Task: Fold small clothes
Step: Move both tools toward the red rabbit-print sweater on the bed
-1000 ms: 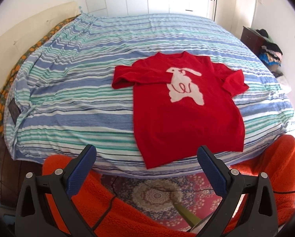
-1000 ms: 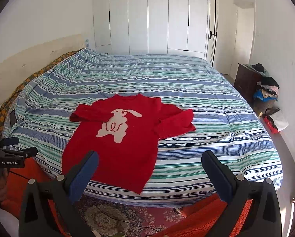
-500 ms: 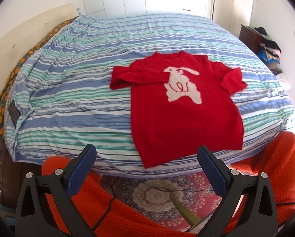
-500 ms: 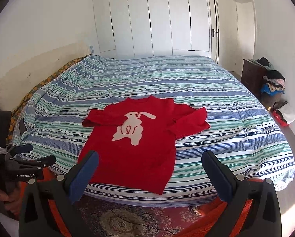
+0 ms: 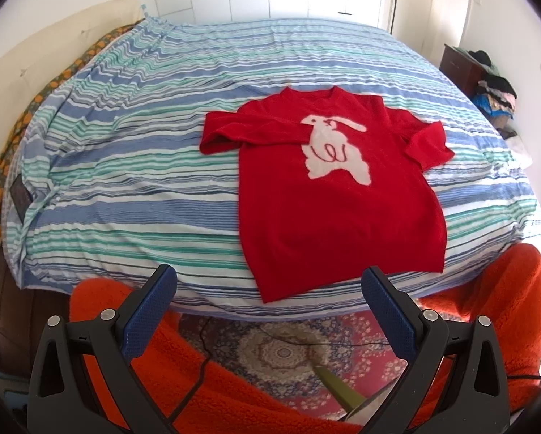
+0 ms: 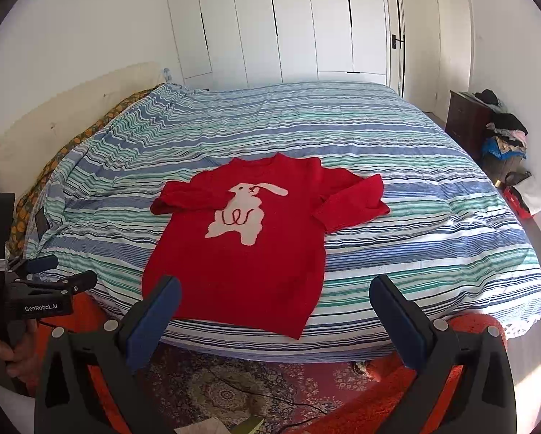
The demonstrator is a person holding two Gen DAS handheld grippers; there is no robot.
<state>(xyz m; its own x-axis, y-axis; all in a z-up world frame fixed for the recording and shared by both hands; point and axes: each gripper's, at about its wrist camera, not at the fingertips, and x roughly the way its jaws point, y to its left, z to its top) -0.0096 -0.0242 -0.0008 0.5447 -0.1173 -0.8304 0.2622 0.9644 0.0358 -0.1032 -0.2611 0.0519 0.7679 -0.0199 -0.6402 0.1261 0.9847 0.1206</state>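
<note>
A small red sweater with a white rabbit on its chest lies flat, front up, on the striped bed, hem at the near edge. Both sleeves are bent inward near the shoulders. It also shows in the right wrist view. My left gripper is open and empty, held off the near edge of the bed below the hem. My right gripper is open and empty, also short of the hem. The left gripper shows from the side in the right wrist view.
A patterned rug and a black cable lie on the floor below the grippers. Orange fleece fills the near foreground. A dark dresser with piled clothes stands at the right wall. White wardrobe doors are behind the bed.
Both grippers have moved a little closer to the bed, and the right view has shifted so the sweater sits more central. Both stay open. The sweater has not moved.
</note>
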